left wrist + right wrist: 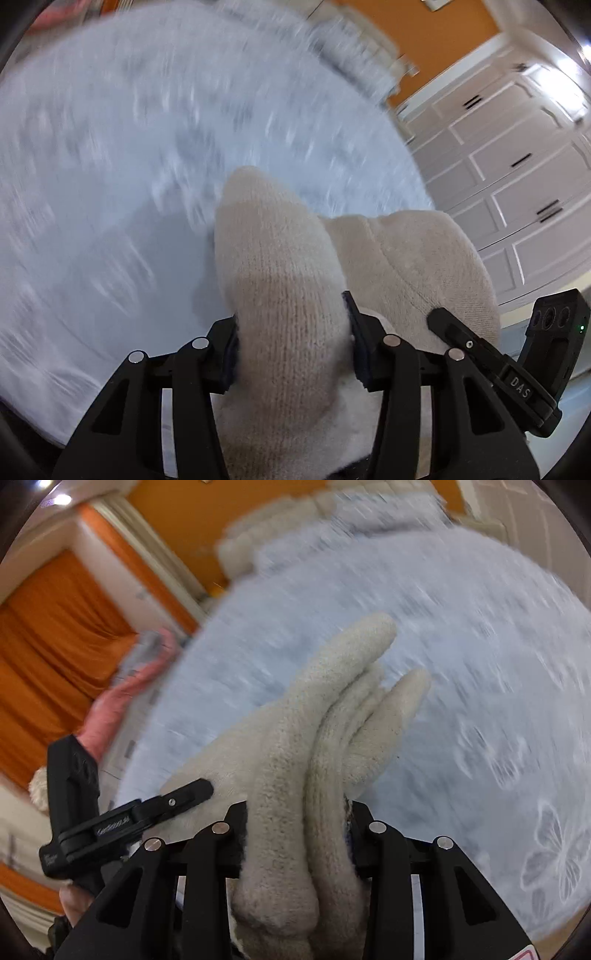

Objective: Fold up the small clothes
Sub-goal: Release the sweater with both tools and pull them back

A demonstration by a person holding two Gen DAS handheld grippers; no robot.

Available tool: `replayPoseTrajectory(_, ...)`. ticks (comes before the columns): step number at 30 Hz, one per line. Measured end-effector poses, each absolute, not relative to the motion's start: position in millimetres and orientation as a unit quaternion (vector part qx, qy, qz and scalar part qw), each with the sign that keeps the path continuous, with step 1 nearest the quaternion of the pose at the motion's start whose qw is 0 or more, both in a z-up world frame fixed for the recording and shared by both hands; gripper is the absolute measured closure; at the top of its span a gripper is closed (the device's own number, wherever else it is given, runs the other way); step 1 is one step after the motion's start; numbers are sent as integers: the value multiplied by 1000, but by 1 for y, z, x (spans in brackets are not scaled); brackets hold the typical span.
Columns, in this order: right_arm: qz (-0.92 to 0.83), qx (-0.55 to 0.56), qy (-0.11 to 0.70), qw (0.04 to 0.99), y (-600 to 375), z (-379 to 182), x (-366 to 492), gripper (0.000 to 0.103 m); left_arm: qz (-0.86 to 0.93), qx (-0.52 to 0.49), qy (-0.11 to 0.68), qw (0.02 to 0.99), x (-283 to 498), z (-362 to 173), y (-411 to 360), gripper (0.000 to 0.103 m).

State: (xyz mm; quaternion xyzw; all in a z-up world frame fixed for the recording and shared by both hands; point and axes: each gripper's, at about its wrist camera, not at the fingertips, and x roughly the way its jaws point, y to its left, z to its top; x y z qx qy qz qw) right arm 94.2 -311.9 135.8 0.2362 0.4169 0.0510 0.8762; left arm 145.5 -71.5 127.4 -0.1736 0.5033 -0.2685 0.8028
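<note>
Only blurred bedspread (122,155) behind; both tongs (291,347) (297,823) clamp cream sock (284,302).

Sock (288,314) btwn 2 grippers, above bedspread (110,147).

Open bedspread ahead, crowded near the jaws

Wide pale bedspread (110,166) lying free beyond both grippers; bunched cream sock (295,775) filling the right gripper (295,834), left gripper (291,350) crowded close beside; pink cloth (125,694) at the bed's edge; white cabinets (517,166) well apart.
</note>
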Motion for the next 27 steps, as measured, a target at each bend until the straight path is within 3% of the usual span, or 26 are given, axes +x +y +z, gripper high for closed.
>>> replayPoseTrajectory(3,57,260,401,876,-299,138,105,62,-258,-141,478,828,157,155,-46,48)
replayPoseTrajectory(4,53,263,408,873,-296,126,114,55,-247,-120,474,837,164,150,-39,37)
replayPoseTrajectory(5,42,267,420,866,-296,104,124,55,-236,-102,472,843,170,138,-37,25)
replayPoseTrajectory(6,16,262,438,860,-298,80,133,56,-220,-80,474,849,174,121,-36,24)
replayPoseTrajectory(7,-18,242,466,851,-298,56,136,65,-189,-45,488,851,174,99,-33,28)
replayPoseTrajectory(9,-79,201,519,827,-288,26,133,72,-160,-5,513,843,166,70,-26,33)
replayPoseTrajectory(11,-71,199,495,843,-274,27,108,67,-157,-1,503,850,139,58,-12,30)
replayPoseTrajectory(12,-79,181,489,849,-266,28,94,58,-152,1,496,855,124,54,-9,27)
replayPoseTrajectory(17,-106,103,504,851,-228,3,58,58,-114,39,490,863,82,26,-12,18)
replayPoseTrajectory(27,-110,71,504,854,-185,-37,9,49,-60,50,475,877,40,-20,-7,17)
